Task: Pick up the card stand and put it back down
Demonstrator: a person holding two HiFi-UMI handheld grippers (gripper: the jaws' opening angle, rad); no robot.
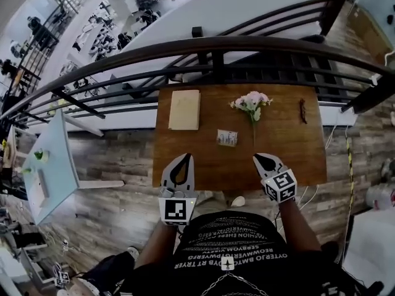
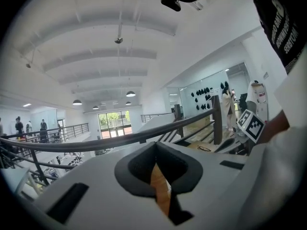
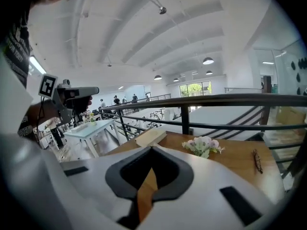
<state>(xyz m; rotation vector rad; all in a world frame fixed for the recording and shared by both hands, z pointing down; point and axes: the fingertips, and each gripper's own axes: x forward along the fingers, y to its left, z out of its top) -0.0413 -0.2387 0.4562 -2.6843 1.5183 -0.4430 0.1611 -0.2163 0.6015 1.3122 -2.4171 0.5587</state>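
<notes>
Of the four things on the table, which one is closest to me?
The card stand, the small one in the middle. The book, flowers and glasses all lie further back from you.

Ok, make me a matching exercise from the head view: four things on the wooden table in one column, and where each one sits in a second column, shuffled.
Things:
1. beige book
2. card stand
3. flowers
4. dark slim item

Places on the table:
A. right end
B. middle, nearest the person
C. left part
D. far side, between the card stand and the dark item

Pairs: 1-C, 2-B, 3-D, 4-A
</notes>
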